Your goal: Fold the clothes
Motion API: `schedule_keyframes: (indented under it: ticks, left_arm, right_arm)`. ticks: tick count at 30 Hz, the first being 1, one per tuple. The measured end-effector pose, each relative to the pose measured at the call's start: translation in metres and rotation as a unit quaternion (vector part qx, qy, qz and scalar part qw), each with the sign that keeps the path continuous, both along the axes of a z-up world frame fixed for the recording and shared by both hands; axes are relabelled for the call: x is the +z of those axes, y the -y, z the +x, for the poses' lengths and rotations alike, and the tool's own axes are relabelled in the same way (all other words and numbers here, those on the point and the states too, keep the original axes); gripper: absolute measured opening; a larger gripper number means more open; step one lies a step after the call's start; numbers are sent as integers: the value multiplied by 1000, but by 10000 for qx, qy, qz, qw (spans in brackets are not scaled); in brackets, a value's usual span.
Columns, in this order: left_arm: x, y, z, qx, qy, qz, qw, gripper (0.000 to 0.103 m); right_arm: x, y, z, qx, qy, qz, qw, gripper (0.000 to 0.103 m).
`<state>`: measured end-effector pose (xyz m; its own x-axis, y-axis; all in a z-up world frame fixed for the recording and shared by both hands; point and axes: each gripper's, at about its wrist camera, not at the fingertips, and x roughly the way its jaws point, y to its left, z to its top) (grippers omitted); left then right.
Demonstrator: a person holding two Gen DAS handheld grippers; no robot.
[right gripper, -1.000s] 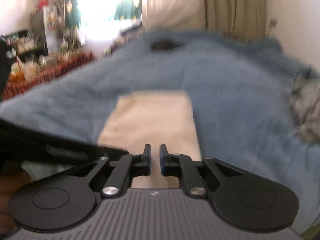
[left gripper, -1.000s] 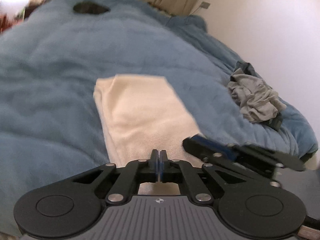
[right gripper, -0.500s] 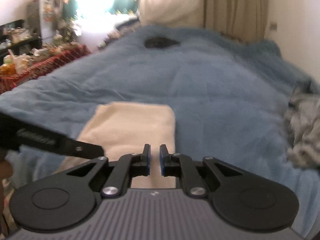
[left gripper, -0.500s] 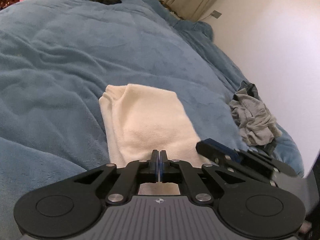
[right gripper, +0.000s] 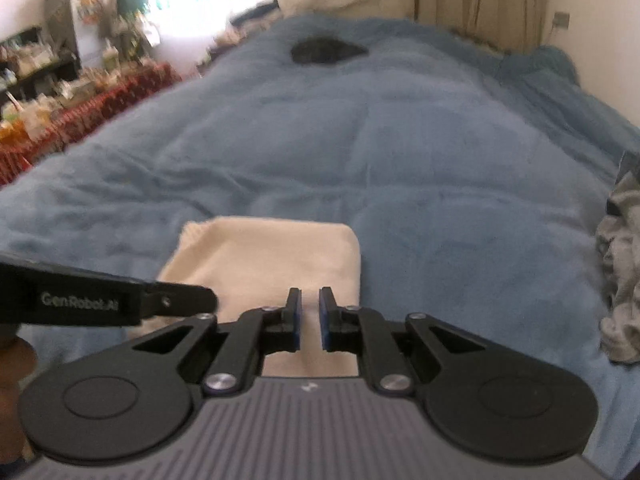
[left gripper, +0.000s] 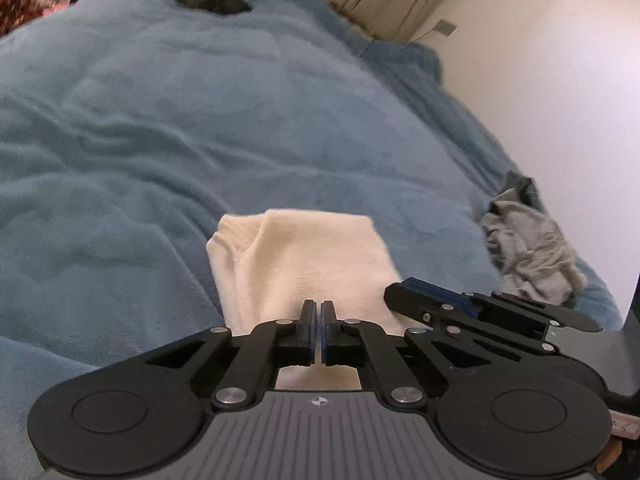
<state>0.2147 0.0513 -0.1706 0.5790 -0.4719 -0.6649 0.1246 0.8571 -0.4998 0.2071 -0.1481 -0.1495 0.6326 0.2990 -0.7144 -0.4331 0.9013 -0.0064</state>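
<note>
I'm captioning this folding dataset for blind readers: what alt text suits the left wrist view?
A folded cream garment lies on a blue blanket, just beyond the left tool, whose jaws stand a sliver apart. The right tool reaches in from the right, and crumpled grey clothes lie near the wall.

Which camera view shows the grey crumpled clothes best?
The left wrist view: the grey clothes lie whole and fairly sharp by the wall. The right wrist view shows only part of them, blurred and cut by the right edge.

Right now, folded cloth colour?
Cream folded cloth on blue blanket; clearest in left wrist view.
</note>
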Motion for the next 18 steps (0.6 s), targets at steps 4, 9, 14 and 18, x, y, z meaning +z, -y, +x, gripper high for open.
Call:
schedule_keyframes:
  ticks: [4, 9, 14, 18]
  left_arm:
    - [7, -9, 6, 98, 21, -146, 9998, 2]
    - [16, -8, 31, 171, 50, -165, 9997, 2]
    - [8, -4, 52, 331, -182, 51, 9993, 2]
    - [0, -14, 47, 482, -279, -36, 9984, 3]
  right_arm:
    - [4, -2, 2, 42, -10, 7, 10000, 10]
    - [19, -9, 23, 101, -45, 221, 9997, 10]
    - [15, -17, 47, 36, -299, 246, 9992, 10]
    - [10, -20, 65, 104, -555, 378, 9977, 10]
